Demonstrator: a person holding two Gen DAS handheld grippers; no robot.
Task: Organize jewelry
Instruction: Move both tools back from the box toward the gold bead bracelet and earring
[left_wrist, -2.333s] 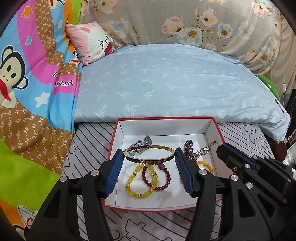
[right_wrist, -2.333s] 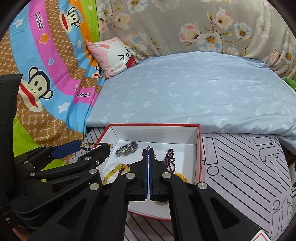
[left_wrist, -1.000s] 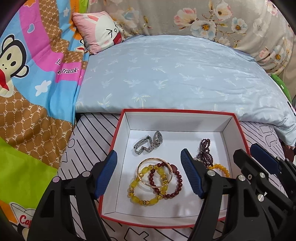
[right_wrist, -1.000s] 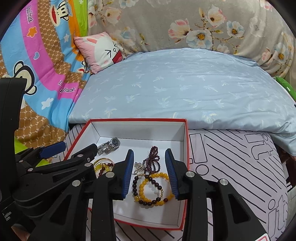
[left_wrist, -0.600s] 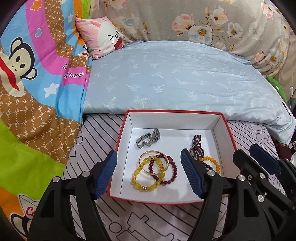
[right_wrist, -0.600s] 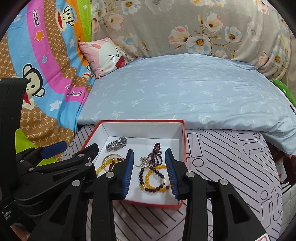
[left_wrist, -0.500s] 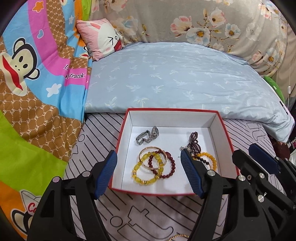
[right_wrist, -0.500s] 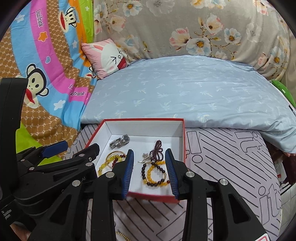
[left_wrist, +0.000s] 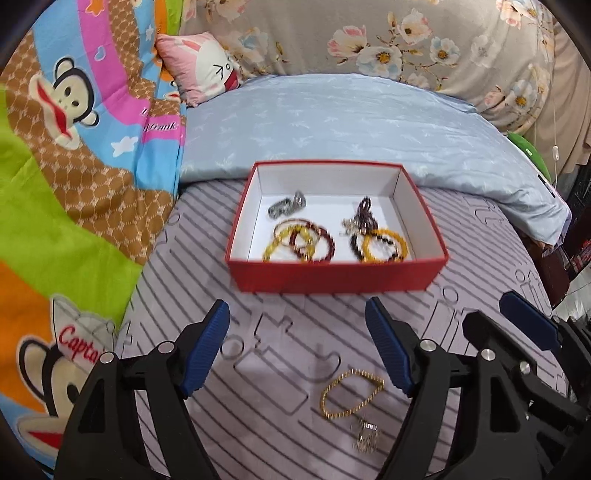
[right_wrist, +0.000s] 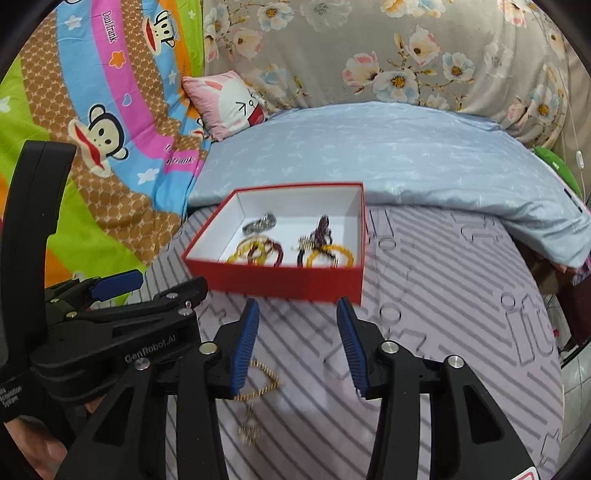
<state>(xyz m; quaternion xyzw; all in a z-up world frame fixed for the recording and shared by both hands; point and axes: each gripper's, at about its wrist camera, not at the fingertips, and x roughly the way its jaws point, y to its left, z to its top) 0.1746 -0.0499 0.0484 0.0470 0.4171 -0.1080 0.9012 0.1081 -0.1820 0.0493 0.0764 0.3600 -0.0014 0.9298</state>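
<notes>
A red box (left_wrist: 334, 280) with a white inside sits on the striped mat and also shows in the right wrist view (right_wrist: 280, 284). It holds a silver watch (left_wrist: 287, 206), a gold bangle (left_wrist: 291, 226), yellow and dark red bead bracelets (left_wrist: 301, 245) and a purple bead strand (left_wrist: 364, 214). A gold chain (left_wrist: 351, 393) with a small pendant (left_wrist: 365, 437) lies on the mat in front of the box, also in the right wrist view (right_wrist: 260, 384). My left gripper (left_wrist: 297, 349) is open and empty above the mat. My right gripper (right_wrist: 297, 349) is open and empty beside the chain.
A striped grey mat (left_wrist: 258, 369) covers the near bed. A pale blue quilt (left_wrist: 351, 122) lies behind the box. A cartoon monkey blanket (left_wrist: 74, 147) is on the left, a pink pillow (left_wrist: 199, 70) at the back. The bed edge drops off on the right (right_wrist: 557, 295).
The left gripper let the gold bangle go into the box and the right gripper opened. Both grippers have drawn back from the box toward the near mat, where the gold chain has come into view.
</notes>
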